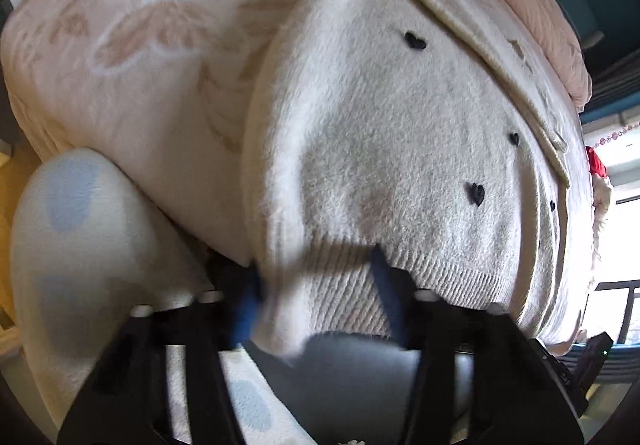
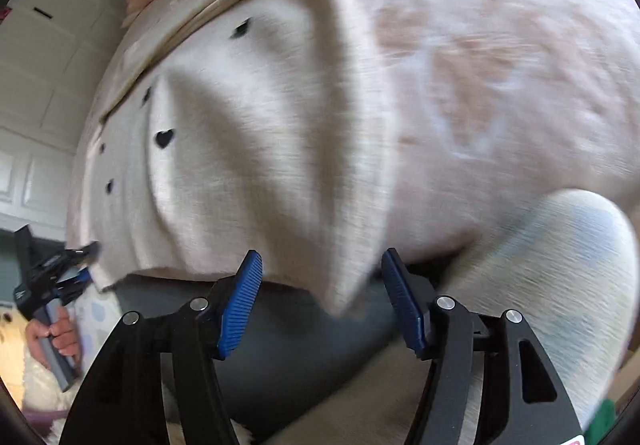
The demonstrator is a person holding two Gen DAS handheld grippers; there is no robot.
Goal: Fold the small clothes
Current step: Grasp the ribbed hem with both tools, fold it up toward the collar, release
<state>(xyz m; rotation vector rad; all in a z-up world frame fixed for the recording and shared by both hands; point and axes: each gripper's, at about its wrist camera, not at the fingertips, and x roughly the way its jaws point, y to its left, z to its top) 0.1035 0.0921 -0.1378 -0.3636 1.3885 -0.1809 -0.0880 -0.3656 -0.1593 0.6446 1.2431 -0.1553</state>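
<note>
Fuzzy cream sweater [image 1: 384,149] is lying on the pink bed blanket [image 1: 132,57], four black hearts showing; left claw [image 1: 320,301] is pinching its ribbed hem at 6 o'clock. Right wrist view: right claw [image 2: 322,297] is spreading, sleeve between its pads, spotted pillow [image 2: 560,265] at 4 o'clock.

From my left wrist camera, a fluffy cream sweater [image 1: 380,133] with small black hearts [image 1: 414,41] lies on a pink butterfly-print blanket [image 1: 152,29]. The left gripper [image 1: 316,301] sits at the near edge, its blue pads [image 1: 386,293] apart with the ribbed hem [image 1: 352,285] draped between them; actual grip unclear through blur. A white cushion with blue spots [image 1: 80,229] rests near left.
</note>
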